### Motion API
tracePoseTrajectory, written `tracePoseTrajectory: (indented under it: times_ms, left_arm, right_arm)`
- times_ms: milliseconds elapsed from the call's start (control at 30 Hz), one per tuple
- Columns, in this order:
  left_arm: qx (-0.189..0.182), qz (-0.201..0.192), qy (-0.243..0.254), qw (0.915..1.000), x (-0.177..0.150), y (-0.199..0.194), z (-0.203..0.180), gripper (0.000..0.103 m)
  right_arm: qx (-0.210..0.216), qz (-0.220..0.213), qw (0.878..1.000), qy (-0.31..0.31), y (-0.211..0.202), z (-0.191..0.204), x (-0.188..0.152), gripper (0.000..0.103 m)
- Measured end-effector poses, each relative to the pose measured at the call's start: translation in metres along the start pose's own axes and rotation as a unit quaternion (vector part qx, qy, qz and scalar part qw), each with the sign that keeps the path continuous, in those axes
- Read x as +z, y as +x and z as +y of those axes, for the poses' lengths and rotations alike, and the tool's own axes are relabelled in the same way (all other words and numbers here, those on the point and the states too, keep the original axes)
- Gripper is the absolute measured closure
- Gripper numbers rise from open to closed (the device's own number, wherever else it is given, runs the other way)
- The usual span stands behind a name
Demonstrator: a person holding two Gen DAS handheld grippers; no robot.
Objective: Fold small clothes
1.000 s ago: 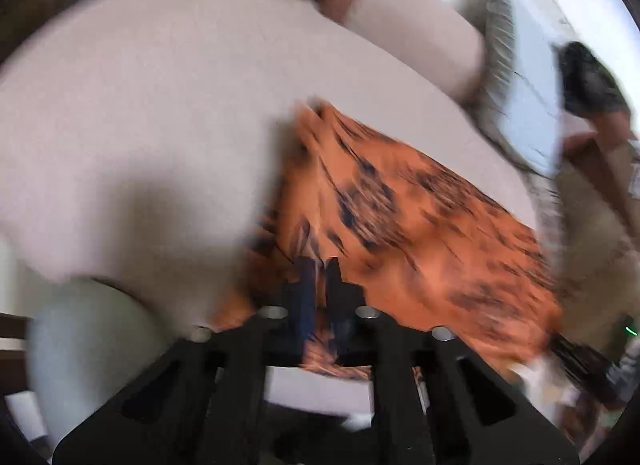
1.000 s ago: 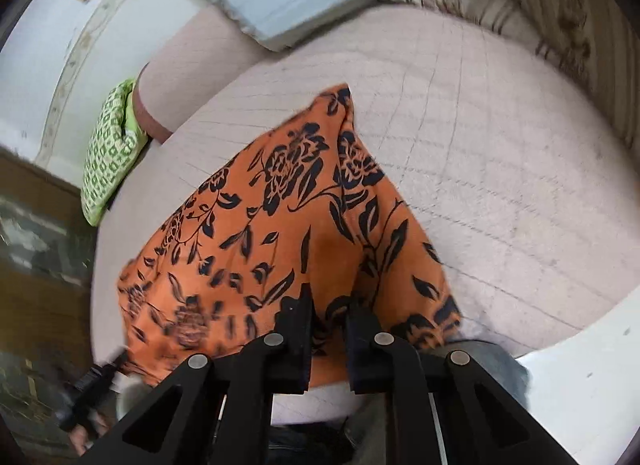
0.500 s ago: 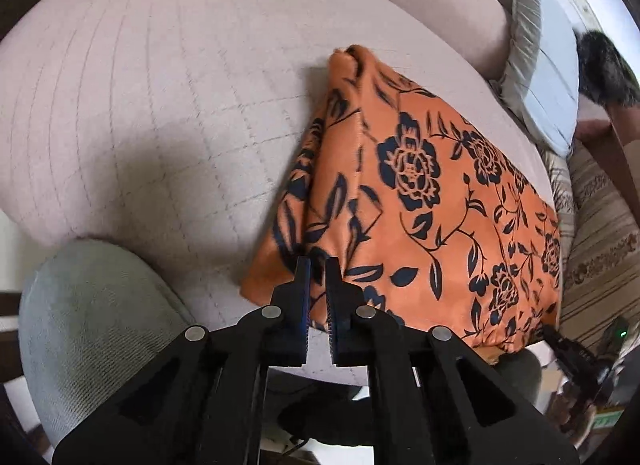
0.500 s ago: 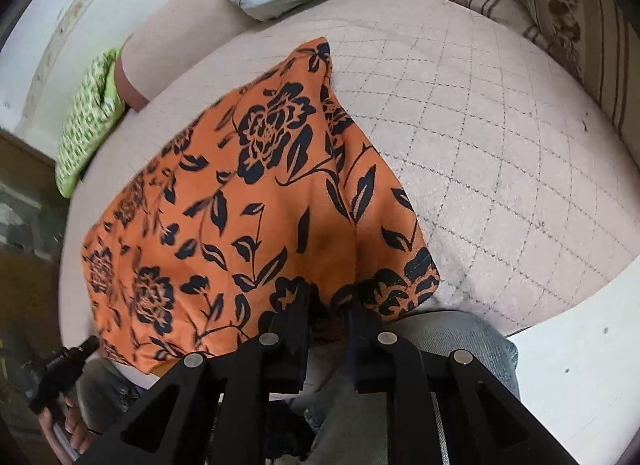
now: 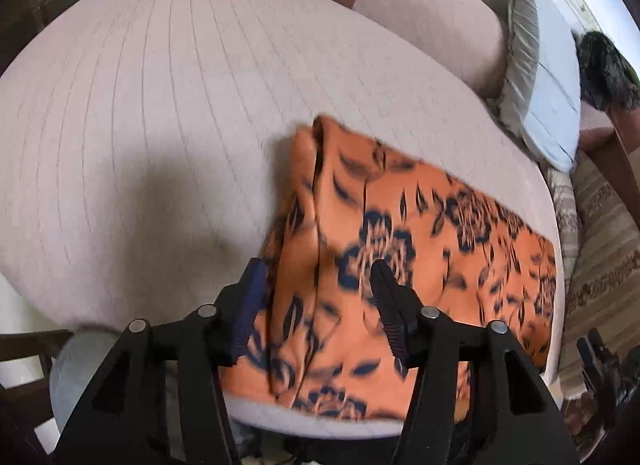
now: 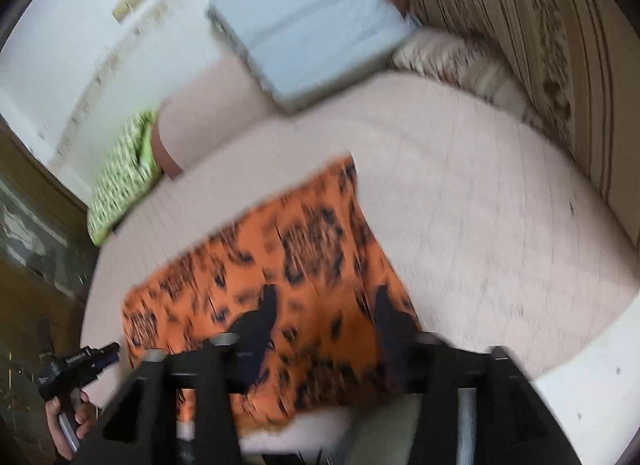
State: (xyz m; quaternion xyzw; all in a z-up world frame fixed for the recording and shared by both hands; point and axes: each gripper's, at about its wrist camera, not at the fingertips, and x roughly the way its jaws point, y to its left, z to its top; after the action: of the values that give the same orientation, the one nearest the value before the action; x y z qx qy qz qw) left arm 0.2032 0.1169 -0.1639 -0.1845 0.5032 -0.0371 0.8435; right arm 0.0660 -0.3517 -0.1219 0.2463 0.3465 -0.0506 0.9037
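An orange cloth with a black flower print lies folded flat on the pale pink quilted cushion, near its front edge. My left gripper is open and empty above the cloth's left side. In the right wrist view the same cloth lies below my right gripper, which is open and empty over its near right part. This view is blurred by motion. The left gripper also shows at the lower left of the right wrist view.
A light blue pillow and a green patterned cushion lie at the back by the pink bolster. A striped sofa back rises on the right. The white floor lies beyond the cushion's front edge.
Both grippers have opened and let go of the orange cloth, which now lies flat on the cushion. Both have pulled back and up a little.
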Motion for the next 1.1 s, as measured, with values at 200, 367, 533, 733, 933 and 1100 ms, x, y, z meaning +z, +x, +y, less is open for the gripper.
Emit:
tracePoseTrajectory:
  times_ms: [200,367,533,733,933,1100]
  left_arm:
    - [0.0,0.003,-0.001,1.0,0.043,0.029,-0.009,0.048]
    - [-0.003,0.03,0.001,0.9995,0.065,0.059,-0.017,0.056]
    - [-0.002,0.046,0.031,0.9984,0.067,0.071,-0.025,0.088]
    - [-0.057,-0.025,0.031,0.9976,0.092,0.028,-0.021,0.09]
    - [0.004,0.019,0.047,0.9987,0.085,0.075,-0.015,0.085]
    - [-0.024,-0.022,0.01,0.9994,0.048,0.016,0.009,0.055]
  right_arm:
    - [0.027,0.039,0.999,-0.001,0.047,0.017,0.045,0.046]
    - [-0.005,0.108,0.994,0.025,0.125,0.009,0.087,0.059]
    - [-0.024,0.156,0.986,0.055,0.181,-0.011,0.101,0.073]
    - [-0.001,0.131,0.991,0.041,0.154,-0.005,0.101,0.09]
    - [-0.041,0.143,0.988,0.033,0.189,-0.013,0.096,0.09]
    - [0.003,0.098,0.994,0.054,0.137,-0.013,0.09,0.082]
